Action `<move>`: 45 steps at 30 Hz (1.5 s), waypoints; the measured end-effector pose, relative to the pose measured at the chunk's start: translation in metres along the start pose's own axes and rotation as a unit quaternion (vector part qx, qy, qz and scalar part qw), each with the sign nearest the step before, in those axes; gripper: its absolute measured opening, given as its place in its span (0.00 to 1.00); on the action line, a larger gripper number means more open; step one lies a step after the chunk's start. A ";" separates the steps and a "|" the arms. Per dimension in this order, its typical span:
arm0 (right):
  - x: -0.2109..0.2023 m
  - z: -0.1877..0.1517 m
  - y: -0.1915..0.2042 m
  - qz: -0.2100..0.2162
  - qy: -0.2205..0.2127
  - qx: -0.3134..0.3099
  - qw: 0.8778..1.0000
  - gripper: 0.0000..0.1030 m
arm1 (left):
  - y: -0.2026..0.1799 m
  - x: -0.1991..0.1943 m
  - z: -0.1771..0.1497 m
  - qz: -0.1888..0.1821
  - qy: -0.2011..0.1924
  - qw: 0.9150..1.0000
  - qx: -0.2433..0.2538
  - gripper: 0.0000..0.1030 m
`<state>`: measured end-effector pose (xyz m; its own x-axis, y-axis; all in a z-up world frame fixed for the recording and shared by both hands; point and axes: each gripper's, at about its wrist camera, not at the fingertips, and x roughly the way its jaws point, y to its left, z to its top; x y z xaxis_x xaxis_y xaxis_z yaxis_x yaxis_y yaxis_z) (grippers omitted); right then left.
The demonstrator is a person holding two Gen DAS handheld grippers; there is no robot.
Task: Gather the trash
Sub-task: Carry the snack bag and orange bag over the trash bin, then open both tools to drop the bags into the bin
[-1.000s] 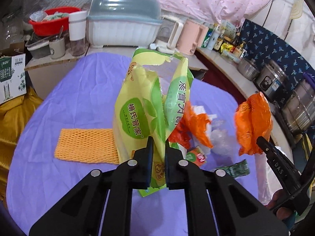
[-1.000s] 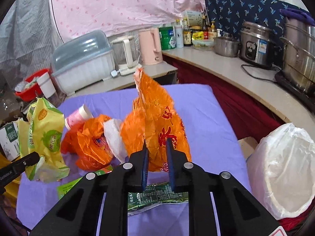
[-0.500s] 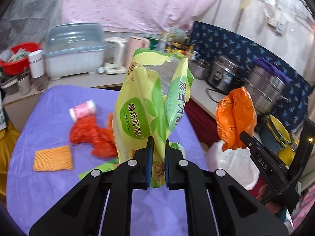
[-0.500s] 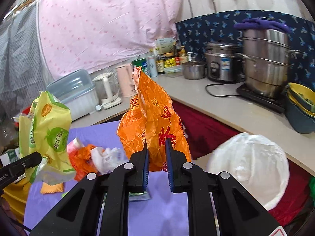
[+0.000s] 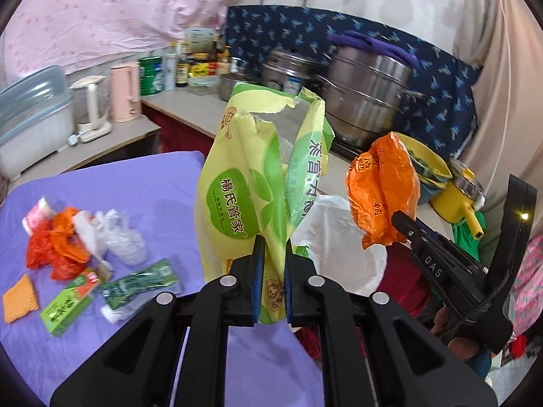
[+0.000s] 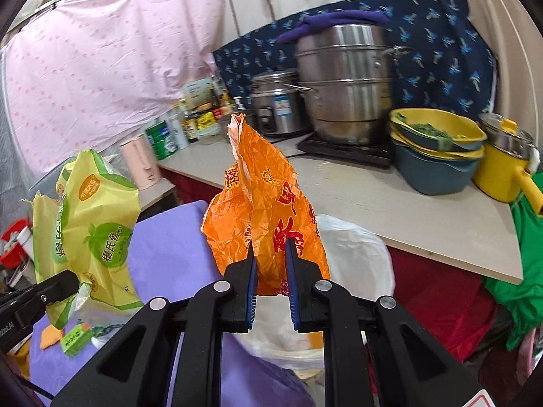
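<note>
My left gripper [image 5: 271, 264] is shut on a torn yellow-green wipes packet [image 5: 244, 183] and holds it up above the purple table's right edge. My right gripper [image 6: 269, 261] is shut on a crumpled orange plastic bag [image 6: 264, 203], held above a white-lined trash bin [image 6: 356, 254]. The bin also shows in the left wrist view [image 5: 332, 237], behind the packet. The packet [image 6: 91, 224] and the left gripper show at the left of the right wrist view. The orange bag [image 5: 380, 190] shows at the right of the left wrist view.
On the purple table [image 5: 152, 186] lie a red-orange bag pile [image 5: 54, 244], clear plastic [image 5: 122, 237], a dark green wrapper [image 5: 139, 281], a green box [image 5: 68, 302] and an orange foam net [image 5: 18, 298]. A counter [image 6: 390, 203] holds steel pots [image 6: 346, 81], bowls and bottles.
Both grippers have swung right, away from the table middle toward the trash bin, each keeping its item. The bin now sits under and behind the held items.
</note>
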<state>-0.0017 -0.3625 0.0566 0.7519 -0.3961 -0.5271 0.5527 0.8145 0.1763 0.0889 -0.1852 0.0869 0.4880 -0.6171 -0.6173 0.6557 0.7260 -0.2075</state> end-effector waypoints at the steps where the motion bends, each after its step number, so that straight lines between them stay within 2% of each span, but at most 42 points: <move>1: 0.001 -0.001 -0.009 -0.006 0.002 0.004 1.000 0.14 | -0.007 0.005 -0.001 -0.003 0.004 1.000 0.005 0.09; 9: 0.013 -0.012 -0.054 -0.035 0.016 0.027 0.999 0.14 | -0.052 0.052 -0.012 -0.018 0.042 0.998 0.038 0.10; 21: 0.043 -0.021 -0.076 -0.043 0.041 0.041 0.997 0.15 | -0.071 0.106 -0.027 -0.014 0.088 0.995 0.054 0.11; 25: 0.050 -0.021 -0.079 -0.039 0.044 0.052 0.997 0.20 | -0.071 0.113 -0.028 -0.014 0.085 0.995 0.046 0.17; 26: 0.051 -0.021 -0.080 -0.037 0.042 0.054 0.997 0.23 | -0.070 0.114 -0.028 -0.014 0.083 0.996 0.044 0.23; 32: 0.052 -0.021 -0.084 -0.036 0.039 0.066 0.996 0.31 | -0.064 0.117 -0.026 -0.005 0.078 0.996 0.033 0.42; 45: 0.035 -0.013 -0.069 -0.029 0.019 0.056 0.998 0.40 | -0.055 0.105 -0.022 0.001 0.065 0.998 0.024 0.45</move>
<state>-0.0181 -0.4269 0.0147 0.7038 -0.4231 -0.5707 0.6338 0.7369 0.2353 0.0915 -0.2830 0.0169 0.4136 -0.5686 -0.7111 0.6833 0.7100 -0.1703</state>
